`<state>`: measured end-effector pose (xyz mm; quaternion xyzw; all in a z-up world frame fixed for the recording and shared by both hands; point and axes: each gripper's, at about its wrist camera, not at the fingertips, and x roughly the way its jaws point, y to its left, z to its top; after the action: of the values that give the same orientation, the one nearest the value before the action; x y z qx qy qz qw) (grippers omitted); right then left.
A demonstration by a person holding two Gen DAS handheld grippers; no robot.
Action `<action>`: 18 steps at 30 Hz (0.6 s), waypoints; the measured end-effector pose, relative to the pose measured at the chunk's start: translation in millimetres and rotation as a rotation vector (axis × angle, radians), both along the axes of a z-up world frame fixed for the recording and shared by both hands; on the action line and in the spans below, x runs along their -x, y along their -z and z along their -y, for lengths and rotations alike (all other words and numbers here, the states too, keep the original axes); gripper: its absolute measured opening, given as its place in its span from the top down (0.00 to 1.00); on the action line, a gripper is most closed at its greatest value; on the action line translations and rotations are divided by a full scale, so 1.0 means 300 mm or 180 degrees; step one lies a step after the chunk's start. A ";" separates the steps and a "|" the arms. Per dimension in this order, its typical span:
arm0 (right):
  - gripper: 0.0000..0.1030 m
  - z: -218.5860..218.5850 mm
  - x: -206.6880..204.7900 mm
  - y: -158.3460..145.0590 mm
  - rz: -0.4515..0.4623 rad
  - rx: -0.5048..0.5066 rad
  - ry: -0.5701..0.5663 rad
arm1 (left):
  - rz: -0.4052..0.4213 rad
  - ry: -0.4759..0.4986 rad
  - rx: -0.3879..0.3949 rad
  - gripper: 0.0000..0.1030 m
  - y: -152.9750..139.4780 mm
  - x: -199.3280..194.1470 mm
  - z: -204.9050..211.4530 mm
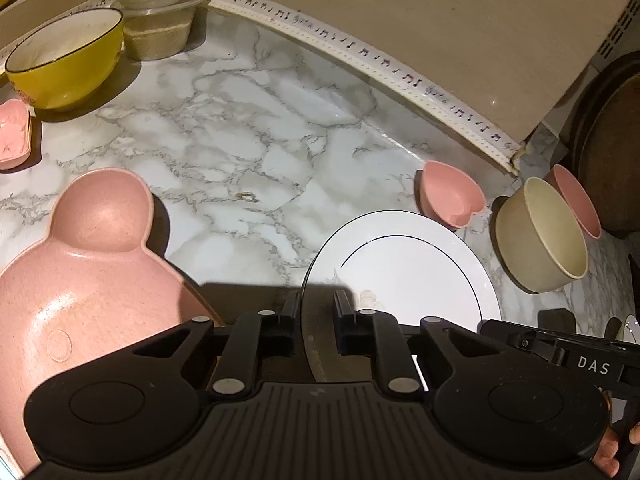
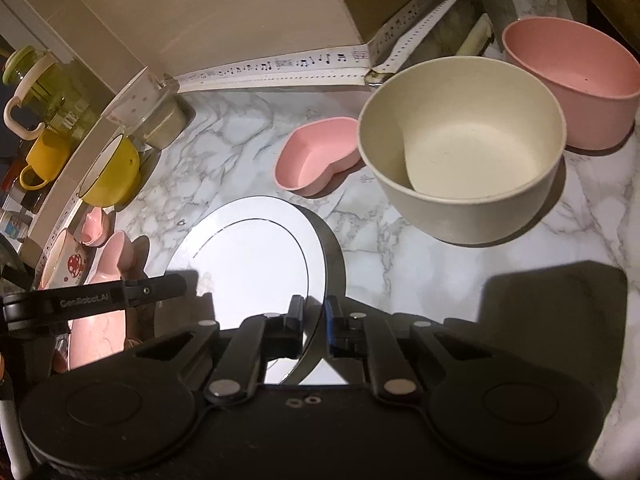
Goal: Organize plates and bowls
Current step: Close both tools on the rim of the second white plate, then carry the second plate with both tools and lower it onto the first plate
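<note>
Left tongs [image 1: 316, 320]: narrowed onto the left rim of the white plate [image 1: 404, 272], 1 finger [image 1: 290, 316] on each side of the edge.
Right tongs [image 2: 314, 320]: pinched on the same plate's right rim [image 2: 256, 248]; the blue-padded finger [image 2: 332, 326] sits under it.
Plate, place: between the 2 tongs, near edge tilted up off the marble counter [image 1: 240, 128]; whether the far edge touches cannot be told.
Plate, handling: looks like glazed china, so stiff, smooth, likely slippery and breakable; a thin rim gives little to bite on, so 2 opposite holds and a level carry seem wise.
Plate, look: round, flat, glossy, 1 thin dark ring inside.
Left of left tongs: a pink dish [image 1: 80, 264] with rounded lobes, matte and speckled, probably light.
Just beyond the plate: a pink heart dish [image 2: 316, 156], small and shallow.
Ahead of right tongs: a beige bowl [image 2: 464, 148], deep, matte; behind it a pink bowl [image 2: 576, 80].
Far left: a yellow bowl [image 1: 68, 56], glossy, dark-rimmed.
</note>
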<state>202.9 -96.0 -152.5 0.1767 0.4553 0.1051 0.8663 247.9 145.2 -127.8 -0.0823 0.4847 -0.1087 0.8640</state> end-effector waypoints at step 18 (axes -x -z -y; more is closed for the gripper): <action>0.93 0.152 0.148 -0.143 0.0157 -0.0140 0.0288 | 0.0168 0.0127 0.0160 0.85 -0.147 0.106 0.152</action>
<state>158.5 -141.6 -109.5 0.2134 0.4230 0.0801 0.8770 216.1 99.6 -83.6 -0.0914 0.4604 -0.1402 0.8718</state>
